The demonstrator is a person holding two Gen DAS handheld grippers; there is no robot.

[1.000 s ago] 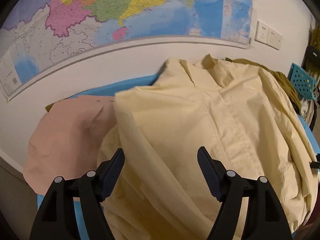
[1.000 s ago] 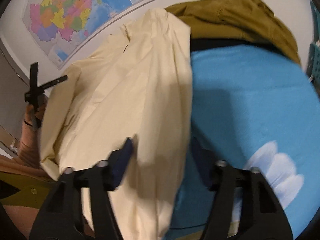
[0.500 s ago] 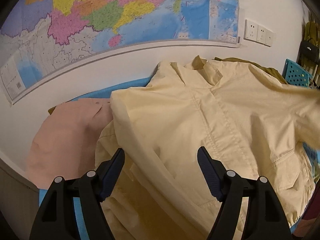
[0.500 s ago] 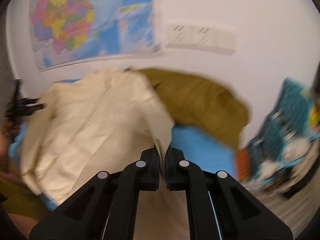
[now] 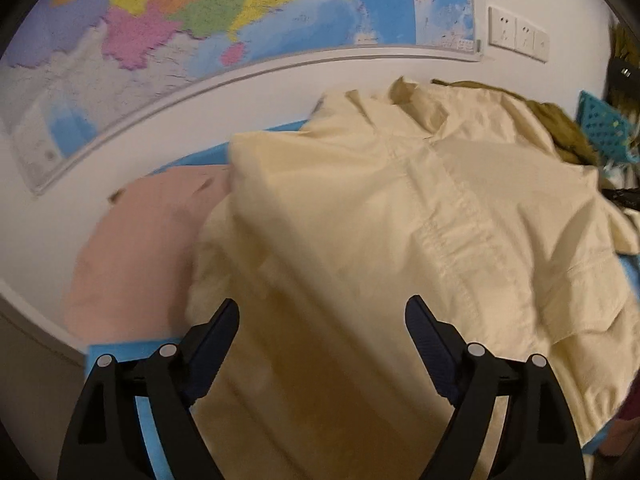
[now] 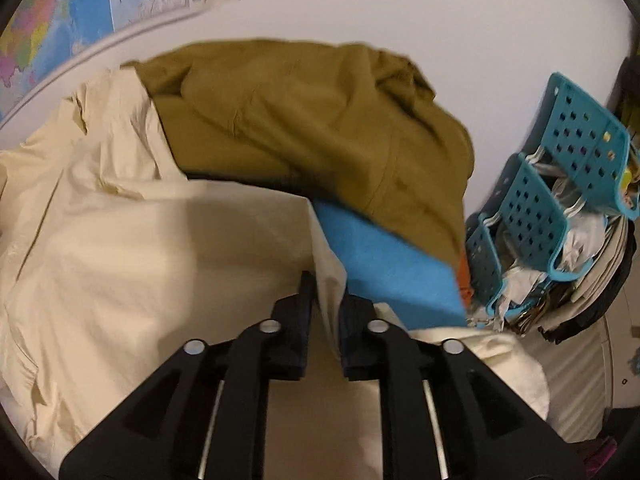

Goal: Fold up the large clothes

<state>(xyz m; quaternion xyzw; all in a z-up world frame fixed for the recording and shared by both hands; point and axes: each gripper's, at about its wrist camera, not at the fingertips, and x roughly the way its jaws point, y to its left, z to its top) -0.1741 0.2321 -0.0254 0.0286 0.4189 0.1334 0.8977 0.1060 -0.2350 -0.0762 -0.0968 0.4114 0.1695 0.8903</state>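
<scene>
Comparing with half a second before, my right gripper point(image 6: 325, 300) had just been opening from fully pinched, its jaws now slightly apart with a flap of the cream jacket point(image 6: 120, 248) hanging between them; I could not tell whether the pads still pressed it. My left gripper point(image 5: 322, 332) had just been opening too, jaws wide apart over the cloth, gripping nothing. The right view had swung away from the wall toward the bed. The jacket filled the centre and right of the left view, spread collar-up beyond the left fingers, and the left half of the right view. It lay on a blue sheet point(image 6: 384, 264), an olive garment point(image 6: 320, 120) at upper centre, a pink cloth point(image 5: 144, 240) at middle left. A map point(image 5: 240, 20) hung on the white wall above; a teal basket point(image 6: 532, 208) stood at the right.
</scene>
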